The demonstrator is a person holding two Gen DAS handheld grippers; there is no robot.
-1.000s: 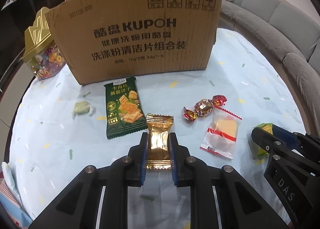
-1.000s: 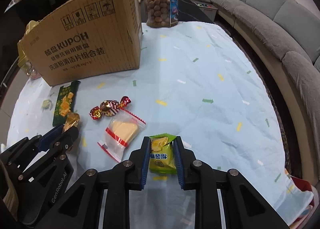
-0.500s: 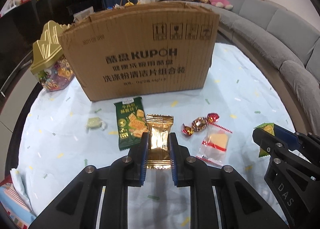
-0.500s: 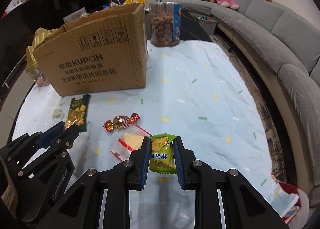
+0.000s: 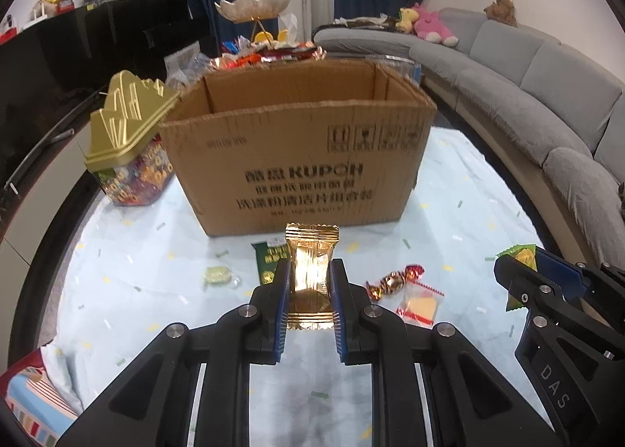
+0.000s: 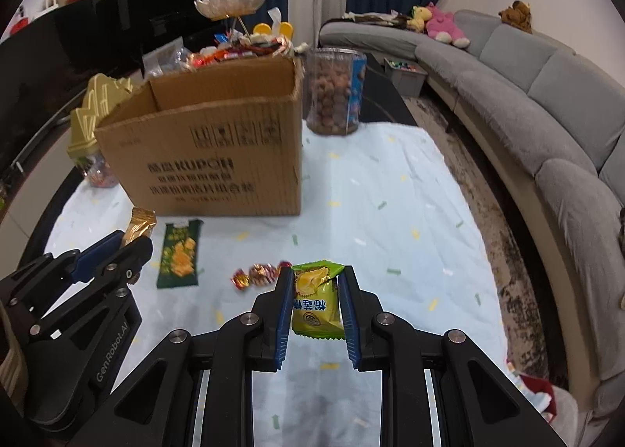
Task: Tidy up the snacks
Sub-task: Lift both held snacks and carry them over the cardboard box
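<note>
My left gripper is clamped on a gold foil snack packet, held above the desk with its top end sticking up past the fingertips. My right gripper is closed tight on a green-and-yellow snack packet, also clear of the cloth. Ahead of both stands the open cardboard box, its near wall facing me and its top flaps spread; that wall stands between the packets and the inside of the box. Between me and the box lie a dark green cracker packet, a red-and-gold wrapped candy, a clear bag with a yellow piece and a small pale green sweet. A gold-lidded candy jar stands just left of the box, and a clear tub of brown balls stands behind its right corner. A grey sofa curves along the right.
</note>
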